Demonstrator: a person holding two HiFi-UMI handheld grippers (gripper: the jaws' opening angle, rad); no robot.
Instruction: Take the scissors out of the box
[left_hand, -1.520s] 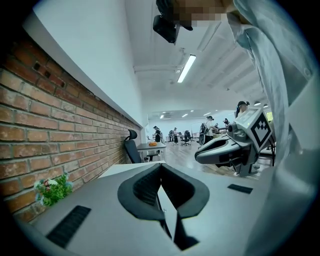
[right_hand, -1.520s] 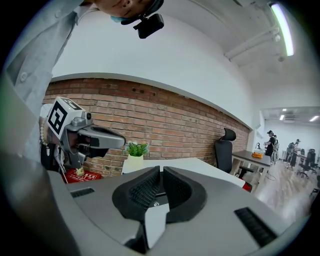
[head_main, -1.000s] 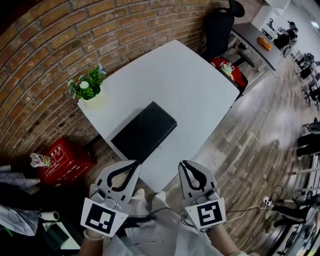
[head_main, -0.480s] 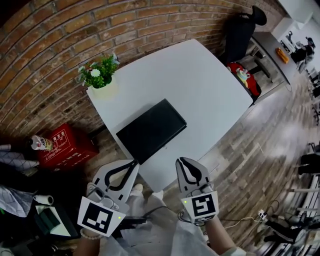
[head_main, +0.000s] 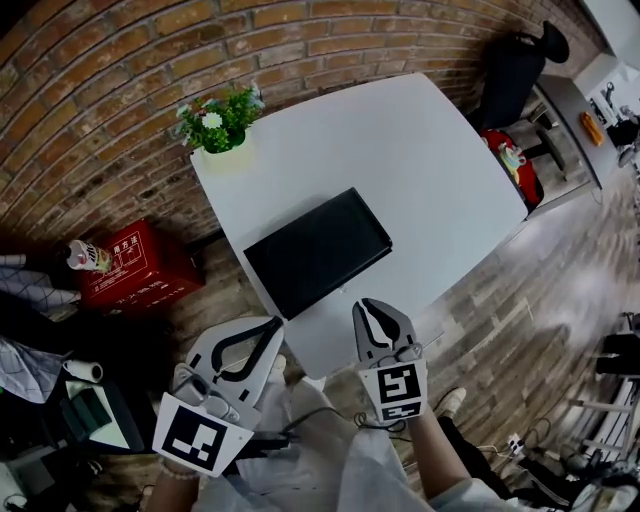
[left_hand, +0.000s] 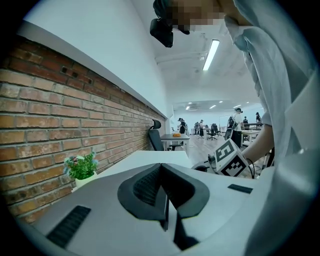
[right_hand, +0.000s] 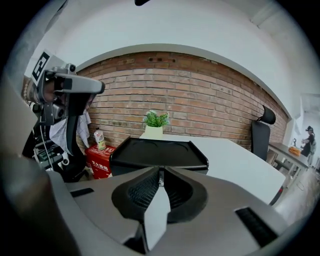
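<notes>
Your left gripper (head_main: 270, 325) and right gripper (head_main: 366, 306) are both closed on nothing, near the flat black rectangular box (head_main: 318, 252) on the smooth white table (head_main: 420, 150), with a potted plant (head_main: 220, 122) at its corner.

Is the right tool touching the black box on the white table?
Apart. The head view shows the right tool short of the black box, with a strip of bare white table between its tip and the box's edge.

It was an open-plan office: ahead of the left gripper (left_hand: 163, 169) stood desks (left_hand: 177, 136), an office chair (left_hand: 155, 138) under ceiling strip lights (left_hand: 211, 54)
</notes>
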